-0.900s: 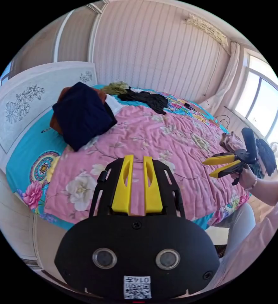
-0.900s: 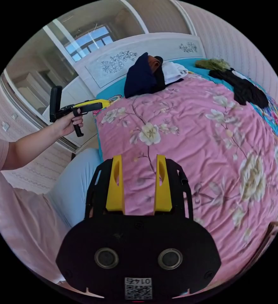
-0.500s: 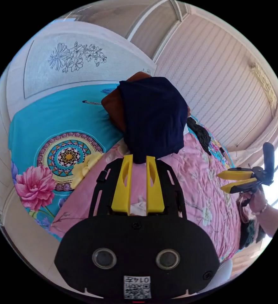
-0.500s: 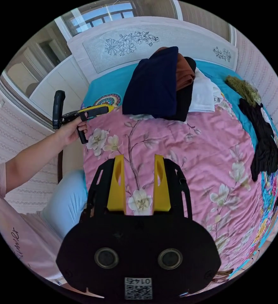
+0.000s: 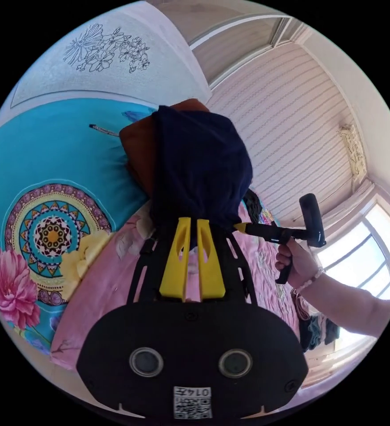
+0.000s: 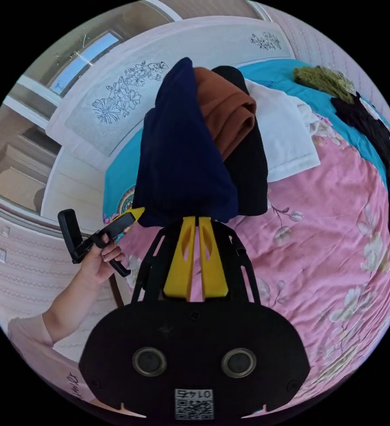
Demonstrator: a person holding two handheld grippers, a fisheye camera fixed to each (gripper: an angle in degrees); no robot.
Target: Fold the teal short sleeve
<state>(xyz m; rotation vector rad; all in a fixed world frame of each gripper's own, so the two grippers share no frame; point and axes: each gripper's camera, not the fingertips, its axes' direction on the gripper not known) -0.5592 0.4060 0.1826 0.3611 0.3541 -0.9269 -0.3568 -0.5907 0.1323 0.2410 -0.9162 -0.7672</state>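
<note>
Both grippers advanced to navy garment (image 6: 181,155) edge; left gripper (image 5: 193,222), right gripper (image 6: 196,221) jaws narrowed

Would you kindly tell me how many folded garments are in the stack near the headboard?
4, though more may be hidden: the navy garment in front, the rust-orange garment behind it, the black garment beneath, and the white garment on the far side.

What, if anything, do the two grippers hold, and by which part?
Both the left gripper and the right gripper have their jaws at the near edge of the folded navy garment; a firm grip cannot be confirmed.
</note>
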